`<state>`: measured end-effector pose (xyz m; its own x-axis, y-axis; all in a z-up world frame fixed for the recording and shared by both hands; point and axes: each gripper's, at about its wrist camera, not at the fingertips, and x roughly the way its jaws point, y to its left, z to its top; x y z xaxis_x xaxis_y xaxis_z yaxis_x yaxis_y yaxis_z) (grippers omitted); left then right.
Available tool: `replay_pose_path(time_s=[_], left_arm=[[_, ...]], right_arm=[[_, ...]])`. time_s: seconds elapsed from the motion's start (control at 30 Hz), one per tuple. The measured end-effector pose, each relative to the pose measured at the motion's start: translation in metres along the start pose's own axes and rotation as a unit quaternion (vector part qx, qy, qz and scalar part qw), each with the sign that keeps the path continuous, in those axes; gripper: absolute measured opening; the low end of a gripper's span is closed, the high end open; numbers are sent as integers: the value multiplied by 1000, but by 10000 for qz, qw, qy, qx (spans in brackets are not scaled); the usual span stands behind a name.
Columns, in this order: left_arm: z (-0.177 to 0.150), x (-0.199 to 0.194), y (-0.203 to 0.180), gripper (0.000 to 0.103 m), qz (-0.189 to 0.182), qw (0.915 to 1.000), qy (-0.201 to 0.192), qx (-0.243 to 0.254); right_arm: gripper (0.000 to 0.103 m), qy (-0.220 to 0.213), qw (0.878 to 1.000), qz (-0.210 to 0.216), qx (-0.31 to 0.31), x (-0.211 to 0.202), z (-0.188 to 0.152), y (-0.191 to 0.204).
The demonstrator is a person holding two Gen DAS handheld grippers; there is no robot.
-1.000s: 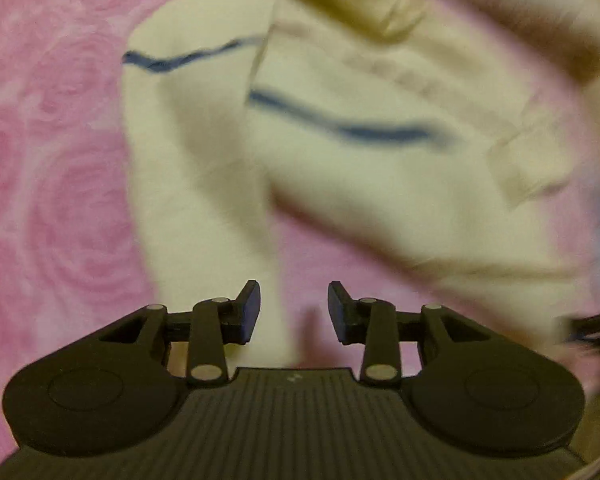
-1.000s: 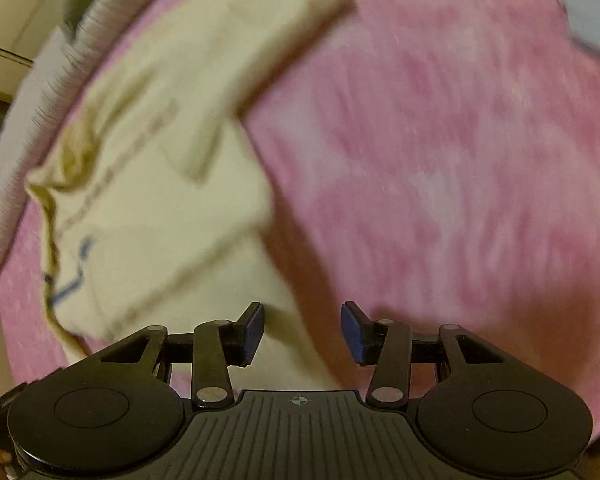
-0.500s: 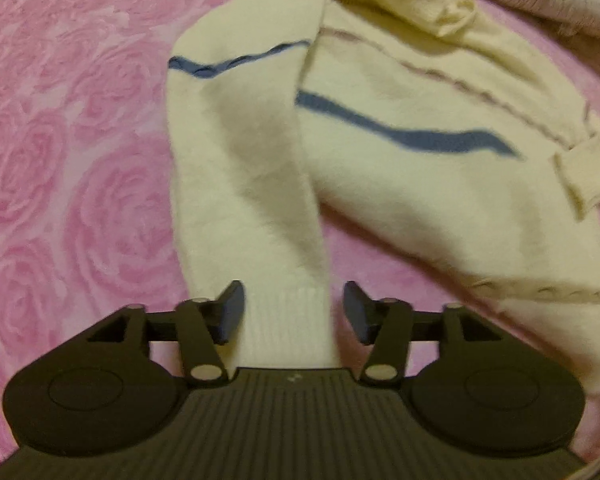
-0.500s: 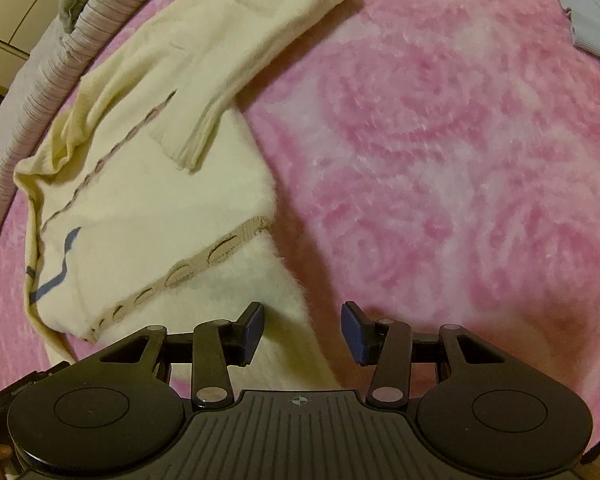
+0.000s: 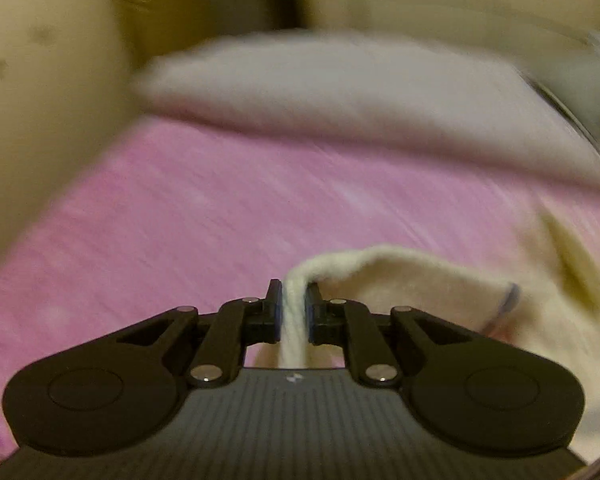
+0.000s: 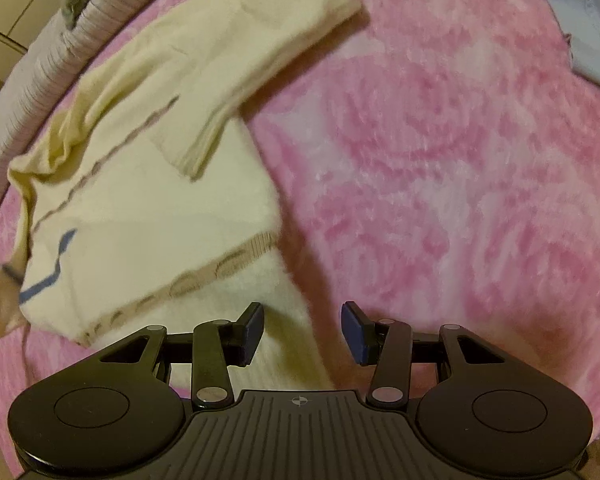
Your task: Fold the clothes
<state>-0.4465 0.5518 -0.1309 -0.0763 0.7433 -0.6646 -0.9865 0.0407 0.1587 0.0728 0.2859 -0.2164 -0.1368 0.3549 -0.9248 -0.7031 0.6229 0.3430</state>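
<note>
A cream sweater (image 6: 152, 184) with blue stripes lies partly folded on the pink rose-pattern blanket (image 6: 440, 140). In the left wrist view my left gripper (image 5: 293, 308) has its jaws closing on the sweater's sleeve cuff (image 5: 294, 312), which is pinched between the pads and lifted off the bed; the sleeve (image 5: 412, 280) trails off to the right. My right gripper (image 6: 302, 334) stands open just above the sweater's lower corner and the blanket, with only that fabric beneath the gap between its pads.
A grey-white pillow (image 5: 340, 88) lies at the head of the bed, with beige wall or furniture (image 5: 40, 80) behind and to the left. A ribbed grey cover (image 6: 32, 68) runs along the left edge. A light blue garment (image 6: 588, 20) lies top right.
My left gripper closed on the sleeve cuff, then rose and swung away, so its view now faces the pillow. The sleeve lifted with it. The right gripper stayed still and open.
</note>
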Motion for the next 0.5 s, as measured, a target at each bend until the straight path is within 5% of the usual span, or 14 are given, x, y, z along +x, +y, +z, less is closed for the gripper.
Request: replay_pose_path(time_s=[0.13, 0.23, 0.3, 0.4, 0.43, 0.5], left_arm=[[9, 6, 31, 29, 93, 9995, 250, -169], [-40, 7, 18, 36, -766, 9911, 1089, -41], [-86, 6, -1, 35, -1808, 9685, 1701, -209], [-141, 3, -39, 35, -3062, 9222, 2317, -469], [-154, 1, -53, 35, -3307, 9123, 2368, -476], [-165, 0, -76, 36, -3546, 9075, 2228, -316]], right_arm=[[47, -139, 9999, 59, 52, -4, 0, 0], [47, -169, 9998, 68, -16, -5, -3, 0], [47, -183, 9997, 103, -107, -5, -7, -2], [47, -153, 9992, 345, -95, -4, -12, -8], [47, -148, 9989, 426, -82, -4, -13, -10], [48, -145, 9982, 570, -80, -4, -15, -14]])
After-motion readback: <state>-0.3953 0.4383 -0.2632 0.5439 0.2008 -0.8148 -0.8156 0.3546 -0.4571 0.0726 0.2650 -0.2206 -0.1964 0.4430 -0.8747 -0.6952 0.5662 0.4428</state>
